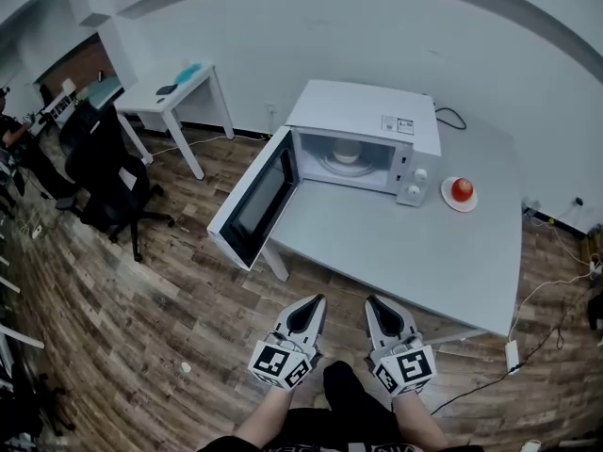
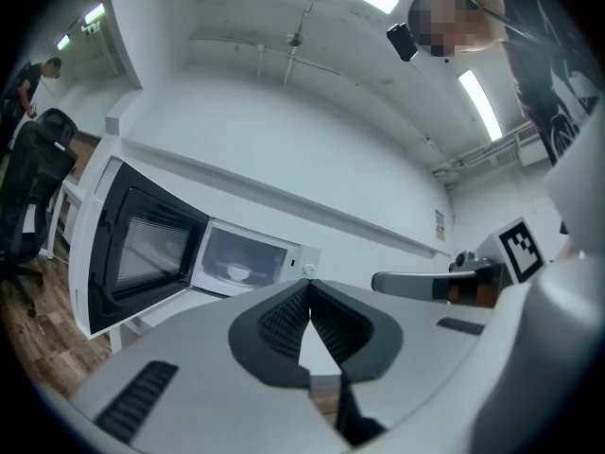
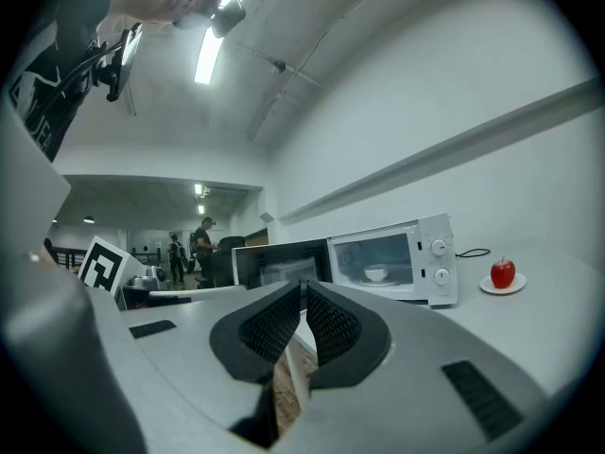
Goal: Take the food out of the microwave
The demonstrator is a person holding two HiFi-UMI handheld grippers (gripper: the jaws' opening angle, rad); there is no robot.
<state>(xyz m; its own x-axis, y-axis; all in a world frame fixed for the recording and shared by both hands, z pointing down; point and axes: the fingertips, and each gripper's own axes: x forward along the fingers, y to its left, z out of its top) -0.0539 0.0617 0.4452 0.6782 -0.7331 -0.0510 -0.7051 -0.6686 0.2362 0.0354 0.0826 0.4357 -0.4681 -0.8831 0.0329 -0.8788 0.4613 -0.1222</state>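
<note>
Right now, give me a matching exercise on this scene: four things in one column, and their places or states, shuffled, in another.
Things:
1 microwave door
2 white bowl
3 red apple
4 left gripper

Places or states:
A on a small plate beside the microwave
B swung open
C inside the microwave
D jaws together, holding nothing

Pairs: 1-B, 2-C, 3-A, 4-D

Office: white desk (image 1: 179,88), swivel chair (image 1: 105,172) (plank floor (image 1: 141,309)).

Nothing legible; the label (image 1: 398,124) on the microwave (image 1: 356,111) is too small.
</note>
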